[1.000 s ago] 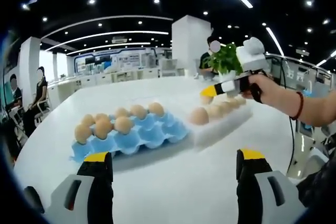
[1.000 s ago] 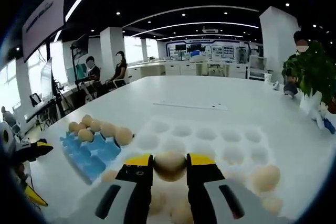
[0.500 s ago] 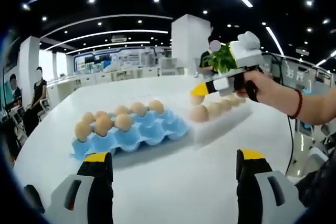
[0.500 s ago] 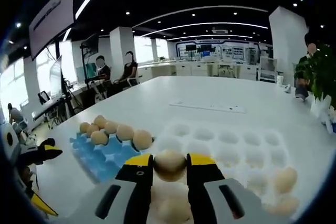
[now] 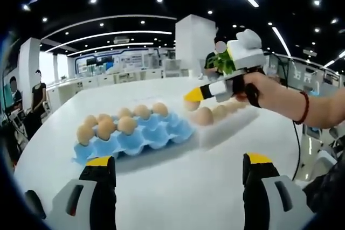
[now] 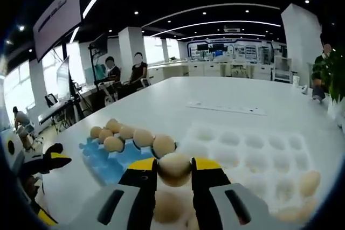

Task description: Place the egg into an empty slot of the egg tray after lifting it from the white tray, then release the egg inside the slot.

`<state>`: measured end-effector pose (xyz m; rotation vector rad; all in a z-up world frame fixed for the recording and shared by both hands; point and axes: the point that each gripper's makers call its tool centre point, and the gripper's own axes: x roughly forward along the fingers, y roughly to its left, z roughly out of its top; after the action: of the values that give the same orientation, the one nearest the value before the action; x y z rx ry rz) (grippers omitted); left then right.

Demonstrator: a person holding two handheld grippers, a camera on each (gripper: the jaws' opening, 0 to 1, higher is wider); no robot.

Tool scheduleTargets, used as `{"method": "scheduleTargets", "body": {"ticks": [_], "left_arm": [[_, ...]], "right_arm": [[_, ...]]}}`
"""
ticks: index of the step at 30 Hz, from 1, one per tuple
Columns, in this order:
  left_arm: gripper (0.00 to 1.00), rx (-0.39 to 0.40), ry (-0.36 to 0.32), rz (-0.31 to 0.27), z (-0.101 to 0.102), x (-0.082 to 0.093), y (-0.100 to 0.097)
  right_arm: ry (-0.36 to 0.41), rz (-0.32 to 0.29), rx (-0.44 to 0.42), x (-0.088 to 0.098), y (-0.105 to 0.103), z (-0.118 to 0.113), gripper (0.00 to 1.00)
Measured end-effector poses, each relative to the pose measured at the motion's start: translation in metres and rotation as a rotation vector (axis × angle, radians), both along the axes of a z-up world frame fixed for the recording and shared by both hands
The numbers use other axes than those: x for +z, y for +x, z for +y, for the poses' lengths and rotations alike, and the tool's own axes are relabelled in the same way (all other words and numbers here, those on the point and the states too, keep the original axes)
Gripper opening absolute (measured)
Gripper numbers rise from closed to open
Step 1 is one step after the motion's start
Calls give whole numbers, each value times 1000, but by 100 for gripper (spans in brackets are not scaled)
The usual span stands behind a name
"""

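Right gripper (image 6: 173,169): its two yellow-tipped jaws are closed onto an egg (image 6: 173,167), one jaw on each side, and the egg is held off the table.

Held egg, from the other side: in the left gripper view the right gripper (image 5: 192,96) hangs in the air with a hand (image 5: 268,91) around its handle; the egg (image 5: 192,105) sits at its yellow tip, above the gap between the two trays.

Egg tray (image 6: 105,160): blue, lying on the white table (image 6: 226,92), ahead of the held egg and to its left in the right gripper view. Several eggs stand along its far rows.

Empty slots: the bare blue cups show on the near side of the tray, the side closest to the right gripper; judged from this, the egg needs to travel left and down to reach one.

White tray (image 6: 253,152): ahead and to the right of the held egg, most of its cups empty, a few eggs at its near right corner.

Left gripper (image 5: 178,171): jaws stand wide apart with nothing between them, low over the table, nearer the person than the blue egg tray (image 5: 135,138).

Nearer hand: the right one, already carrying the egg close beside the tray's right end.

Long axis of the held egg: cannot be told; it looks nearly round between the jaws.
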<state>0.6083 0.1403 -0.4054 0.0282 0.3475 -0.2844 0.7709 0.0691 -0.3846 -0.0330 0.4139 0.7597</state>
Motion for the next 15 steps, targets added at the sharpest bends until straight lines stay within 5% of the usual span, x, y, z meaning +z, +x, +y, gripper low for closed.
{"method": "scheduleTargets", "body": {"ticks": [15], "left_arm": [[100,9,6,0,5,0,-4]], "right_arm": [[10,-17,84,2,-11,31,26]]}}
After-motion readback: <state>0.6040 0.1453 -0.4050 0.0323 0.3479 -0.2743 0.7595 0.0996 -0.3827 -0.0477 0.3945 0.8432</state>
